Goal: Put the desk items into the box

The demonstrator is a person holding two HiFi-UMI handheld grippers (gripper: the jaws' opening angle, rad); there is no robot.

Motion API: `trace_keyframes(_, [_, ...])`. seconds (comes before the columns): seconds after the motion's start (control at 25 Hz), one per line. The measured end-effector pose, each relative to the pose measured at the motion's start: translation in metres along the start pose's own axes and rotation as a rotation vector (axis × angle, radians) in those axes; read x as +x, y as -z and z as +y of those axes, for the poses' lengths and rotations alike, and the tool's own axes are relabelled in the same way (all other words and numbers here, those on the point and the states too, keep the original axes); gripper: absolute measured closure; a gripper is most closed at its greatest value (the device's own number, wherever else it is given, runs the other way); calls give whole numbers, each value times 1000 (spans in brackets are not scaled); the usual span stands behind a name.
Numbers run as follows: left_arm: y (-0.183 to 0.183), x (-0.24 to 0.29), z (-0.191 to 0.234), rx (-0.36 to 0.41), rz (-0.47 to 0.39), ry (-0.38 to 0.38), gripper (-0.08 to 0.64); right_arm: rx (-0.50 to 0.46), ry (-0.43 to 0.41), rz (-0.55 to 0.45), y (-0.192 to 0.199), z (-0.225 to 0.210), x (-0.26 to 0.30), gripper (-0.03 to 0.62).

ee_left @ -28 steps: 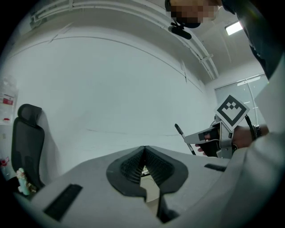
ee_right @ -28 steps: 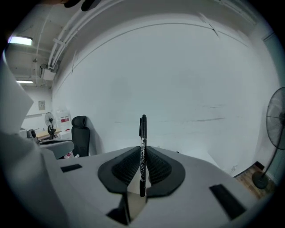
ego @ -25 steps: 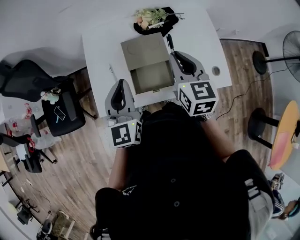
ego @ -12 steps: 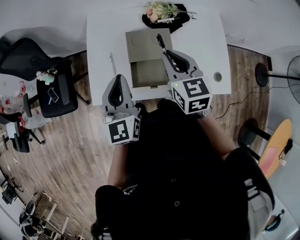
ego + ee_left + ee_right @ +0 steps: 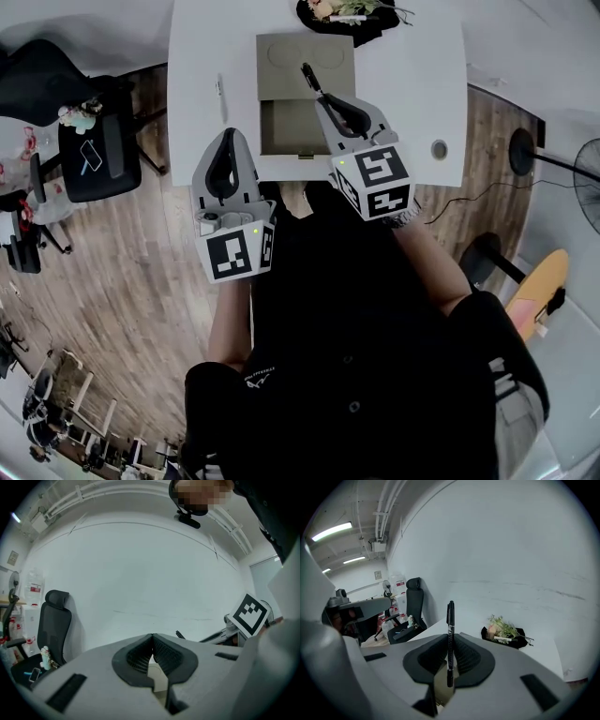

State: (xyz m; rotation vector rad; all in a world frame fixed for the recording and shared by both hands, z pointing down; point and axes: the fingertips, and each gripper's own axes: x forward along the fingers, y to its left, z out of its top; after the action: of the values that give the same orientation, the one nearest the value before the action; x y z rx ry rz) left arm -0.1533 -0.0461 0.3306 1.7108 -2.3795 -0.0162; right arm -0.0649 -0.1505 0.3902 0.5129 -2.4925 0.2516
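An olive box lies on the white desk with its lid folded open toward the wall. My right gripper hovers above the box, shut on a black pen that sticks out past the fingertips. In the right gripper view the pen stands upright between the pads of the right gripper. Over the desk's front left edge my left gripper is shut with nothing in it; in its own view the left gripper has its tips touching.
A black tray of flowers sits behind the box, also seen as the flowers. A slim white pen-like item lies left of the box, and a round grommet sits at the desk's right. A black chair stands to the left.
The right gripper has carried the pen forward, from the box's right side to above the box. The left gripper stays shut and has drifted slightly left.
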Motion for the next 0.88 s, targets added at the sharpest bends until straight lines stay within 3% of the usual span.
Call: trace_keyframes(0.88, [43,35,13,-47,75,17,552,-48,-106,343,134,22,89,551])
